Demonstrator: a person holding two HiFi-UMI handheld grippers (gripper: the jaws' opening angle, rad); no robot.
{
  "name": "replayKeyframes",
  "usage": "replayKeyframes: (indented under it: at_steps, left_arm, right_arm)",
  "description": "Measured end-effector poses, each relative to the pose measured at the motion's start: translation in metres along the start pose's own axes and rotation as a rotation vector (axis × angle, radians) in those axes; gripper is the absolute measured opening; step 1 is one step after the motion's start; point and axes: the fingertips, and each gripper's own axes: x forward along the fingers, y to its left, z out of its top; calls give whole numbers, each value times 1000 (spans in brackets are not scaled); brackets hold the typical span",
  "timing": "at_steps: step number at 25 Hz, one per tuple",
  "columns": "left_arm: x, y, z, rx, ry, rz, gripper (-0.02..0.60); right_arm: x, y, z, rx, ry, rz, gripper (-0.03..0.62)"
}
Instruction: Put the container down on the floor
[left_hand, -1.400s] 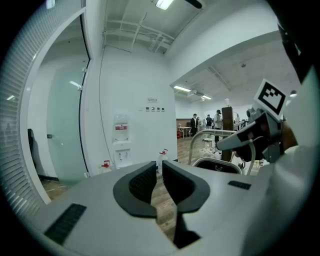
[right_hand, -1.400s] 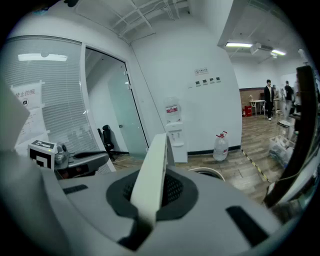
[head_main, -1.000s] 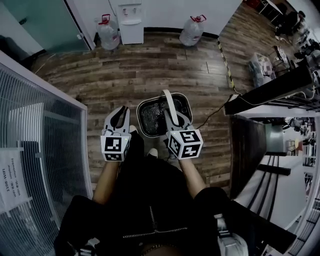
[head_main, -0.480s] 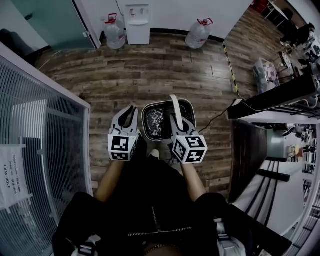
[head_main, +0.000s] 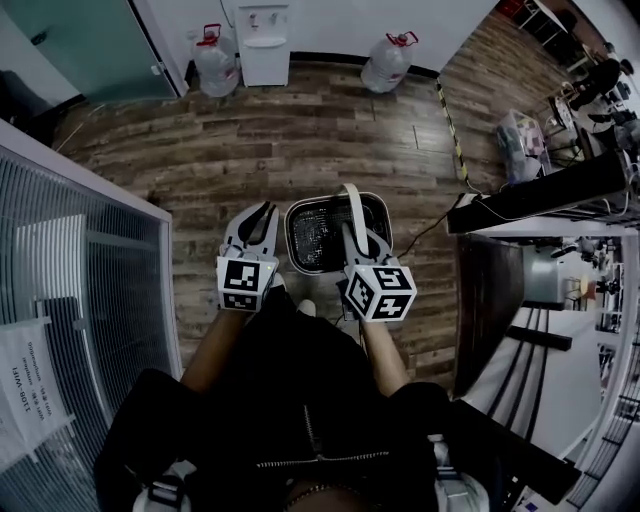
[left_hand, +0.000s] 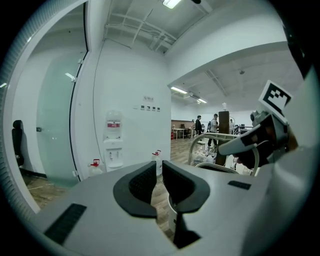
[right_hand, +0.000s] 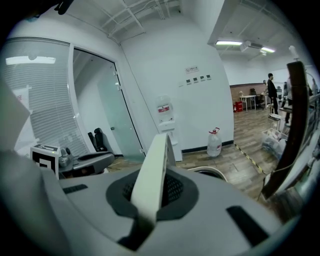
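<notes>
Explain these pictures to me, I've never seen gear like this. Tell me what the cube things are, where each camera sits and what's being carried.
No robot here: a person holds a two-jaw gripper in each hand. The cubes with square markers are part of those grippers. The head view comes from a camera on the person's head, looking down at the wooden floor. The other two come from cameras riding on the grippers, looking along their jaws. The right gripper is shut on the white handle of a container with mesh inside, carrying it. The left gripper is empty, jaws a narrow gap apart. By the far wall stand a water dispenser and two water bottles.
</notes>
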Motion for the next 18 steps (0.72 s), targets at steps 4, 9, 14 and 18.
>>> replayKeyframes:
  at_steps: [4,9,14,18]
  left_arm:
    - [13,14,5,11,-8,-26,48]
    - [17,32,7,16,-11,-43,48]
    - [22,45,7,11,-1,-46,48]
    - [29,51,7,11,7,-44,48]
  right_arm:
    - [18,-1,9,6,-1,-24,14]
    - [34,4,18,12,-4,-43,14]
    - [47,7,27,14,-9,-48,14]
    - [60,8,32,14,-6,-39,14]
